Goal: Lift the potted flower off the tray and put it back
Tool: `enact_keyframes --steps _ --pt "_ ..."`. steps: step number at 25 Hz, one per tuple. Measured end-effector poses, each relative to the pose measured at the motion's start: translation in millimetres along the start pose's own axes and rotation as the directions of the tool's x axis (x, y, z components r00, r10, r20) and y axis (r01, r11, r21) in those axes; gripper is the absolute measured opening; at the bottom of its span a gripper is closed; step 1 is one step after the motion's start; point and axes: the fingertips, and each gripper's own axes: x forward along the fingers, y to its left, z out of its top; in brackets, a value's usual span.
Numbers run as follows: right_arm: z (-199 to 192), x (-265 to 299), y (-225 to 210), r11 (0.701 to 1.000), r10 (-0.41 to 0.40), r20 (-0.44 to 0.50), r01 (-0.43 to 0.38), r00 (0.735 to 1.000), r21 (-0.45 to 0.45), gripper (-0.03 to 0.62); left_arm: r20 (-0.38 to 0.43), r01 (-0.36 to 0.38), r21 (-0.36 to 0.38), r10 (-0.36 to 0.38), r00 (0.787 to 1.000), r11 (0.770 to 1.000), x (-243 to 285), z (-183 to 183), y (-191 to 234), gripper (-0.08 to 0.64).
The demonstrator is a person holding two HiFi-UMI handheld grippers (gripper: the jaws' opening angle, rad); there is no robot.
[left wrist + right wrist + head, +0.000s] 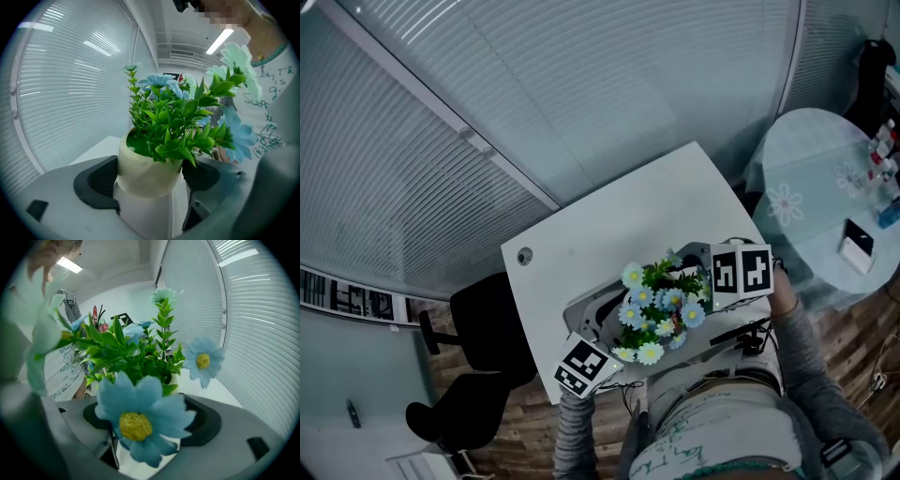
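Note:
The potted flower (pixel 659 307) is a bunch of pale blue daisies and green leaves in a cream pot (pixel 147 171). It sits near the front edge of the white table (pixel 619 216). My left gripper (pixel 150 183) has its dark pads (pixel 96 183) pressed on both sides of the pot; in the head view it (pixel 614 314) is at the plant's left. My right gripper (pixel 698 272) is at the plant's right. In its own view its jaws stand wide apart, and a big blue daisy (pixel 140 420) hides the gap of the right gripper (pixel 150 423). I cannot make out a tray.
A round glass table (pixel 811 187) with small items stands at the right. A black chair (pixel 478 328) is left of the white table. Slatted blinds (pixel 534 94) run along the far side. The person's torso is close behind the front edge.

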Motion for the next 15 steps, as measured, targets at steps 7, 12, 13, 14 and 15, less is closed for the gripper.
enact_keyframes --steps 7,12,13,14,15 --pt "-17.5 -20.4 12.1 1.000 0.019 -0.022 -0.019 1.000 -0.015 0.367 -0.004 -0.026 -0.005 0.026 1.000 1.000 22.3 9.5 -18.5 0.437" --pt "-28.1 -32.3 19.9 1.000 0.008 -0.031 -0.008 0.999 -0.011 0.367 0.002 -0.014 -0.001 0.014 1.000 1.000 33.7 15.1 -30.8 0.437" --pt "-29.3 -33.5 21.2 1.000 0.005 -0.030 -0.005 1.000 -0.005 0.367 0.001 -0.007 0.000 0.007 1.000 1.000 34.9 15.5 -32.4 0.437" --pt "-30.5 -34.2 22.2 1.000 0.001 -0.030 0.000 1.000 0.001 0.367 -0.001 0.001 0.003 -0.001 1.000 1.000 35.9 15.8 -33.6 0.437" --pt "-31.8 -34.8 22.7 1.000 -0.005 -0.029 0.005 1.000 0.007 0.367 -0.004 0.008 0.008 -0.008 1.000 1.000 37.0 16.0 -34.3 0.437"
